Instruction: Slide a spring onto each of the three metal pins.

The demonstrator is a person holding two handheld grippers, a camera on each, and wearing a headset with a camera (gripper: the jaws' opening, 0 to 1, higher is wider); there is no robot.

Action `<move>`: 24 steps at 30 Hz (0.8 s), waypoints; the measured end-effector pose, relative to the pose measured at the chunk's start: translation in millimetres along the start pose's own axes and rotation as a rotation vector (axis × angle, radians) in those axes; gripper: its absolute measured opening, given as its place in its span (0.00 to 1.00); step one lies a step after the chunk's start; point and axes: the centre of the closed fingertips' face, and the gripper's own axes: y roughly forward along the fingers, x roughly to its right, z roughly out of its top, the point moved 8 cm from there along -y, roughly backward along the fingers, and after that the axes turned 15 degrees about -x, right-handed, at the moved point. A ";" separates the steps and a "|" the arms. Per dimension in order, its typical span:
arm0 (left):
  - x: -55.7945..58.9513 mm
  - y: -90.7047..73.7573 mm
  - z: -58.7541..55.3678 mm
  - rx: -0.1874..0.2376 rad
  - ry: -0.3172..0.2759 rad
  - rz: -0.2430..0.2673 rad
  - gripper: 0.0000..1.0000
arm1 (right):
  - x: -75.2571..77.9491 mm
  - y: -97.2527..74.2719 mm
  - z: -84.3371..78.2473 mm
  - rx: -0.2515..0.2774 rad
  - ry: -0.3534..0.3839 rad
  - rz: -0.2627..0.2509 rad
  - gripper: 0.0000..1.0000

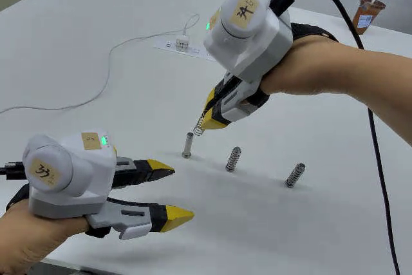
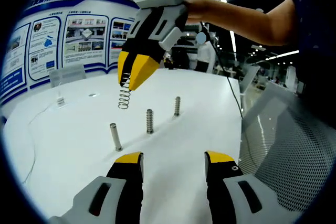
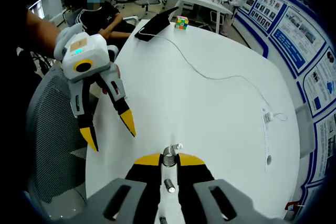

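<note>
Three metal pins stand in a row on the white table (image 1: 129,94). The bare pin (image 1: 187,145) is leftmost; the middle pin (image 1: 233,158) and the right pin (image 1: 295,174) each carry a spring. My right gripper (image 1: 207,122) hangs just above and to the right of the bare pin, shut on a spring (image 1: 199,125) that dangles from its tips. In the right gripper view the spring (image 3: 168,155) sits between the jaws with the bare pin (image 3: 169,184) below it. My left gripper (image 1: 170,192) rests open at the near left. The left gripper view shows the held spring (image 2: 124,97) above the bare pin (image 2: 115,136).
A white cable (image 1: 109,62) runs across the table to a small plug block (image 1: 182,44) on a flat strip. A drink cup with a straw (image 1: 367,13) stands at the far right. A seated person (image 3: 100,11) and a colour cube (image 3: 181,22) are beyond the table's far end.
</note>
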 end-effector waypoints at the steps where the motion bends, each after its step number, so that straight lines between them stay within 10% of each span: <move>1: -0.4 -0.1 -0.2 0.000 -0.001 0.001 0.49 | 0.9 1.6 0.7 -0.002 0.002 0.003 0.12; 24: -8.1 -4.3 -7.8 -0.010 -0.032 0.018 0.48 | 15.6 34.8 7.3 -0.062 0.015 0.048 0.12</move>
